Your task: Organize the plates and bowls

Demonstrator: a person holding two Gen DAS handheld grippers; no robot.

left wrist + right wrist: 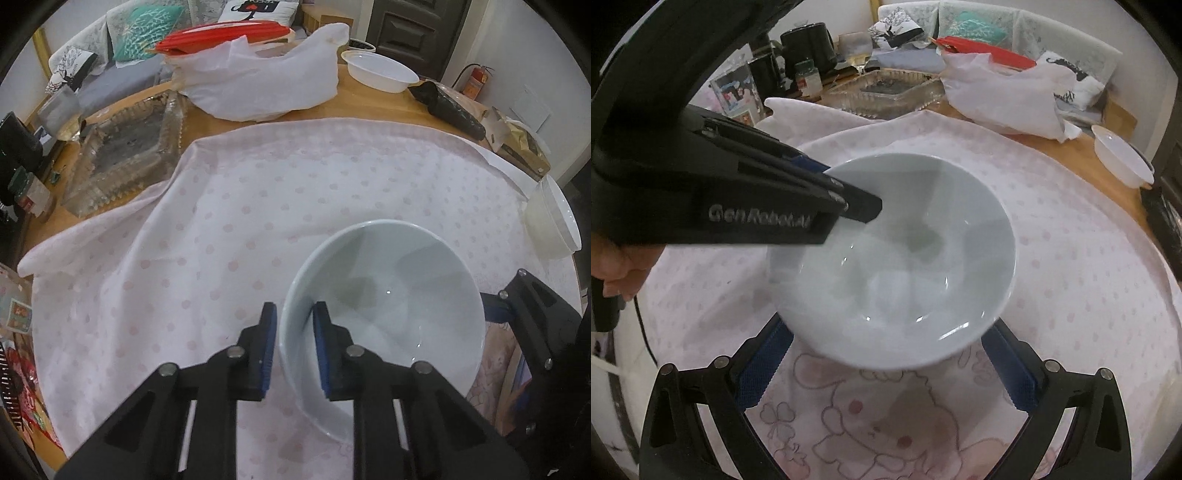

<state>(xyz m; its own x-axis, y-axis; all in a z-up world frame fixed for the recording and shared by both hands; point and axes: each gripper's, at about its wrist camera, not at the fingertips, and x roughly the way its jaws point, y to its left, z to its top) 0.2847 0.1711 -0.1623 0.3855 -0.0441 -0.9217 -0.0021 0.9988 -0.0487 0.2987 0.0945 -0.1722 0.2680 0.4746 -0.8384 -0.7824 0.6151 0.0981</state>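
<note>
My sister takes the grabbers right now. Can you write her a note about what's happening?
Left tool: shut on the rim of the white bowl, one finger inside, one outside.
Right tool: open, fingers either side of that bowl, not gripping.
The bowl is over the pink dotted cloth.
Another white bowl sits at the table's right edge; a plastic bowl is at the far side.
Nothing stacked yet; the bowls still need gathering.

Our left hand-held gripper (294, 347) is black with blue ribbed pads, silver screws and "GenRobot.ai" lettering; bare skin of our hand (617, 266) shows at centre left.
</note>
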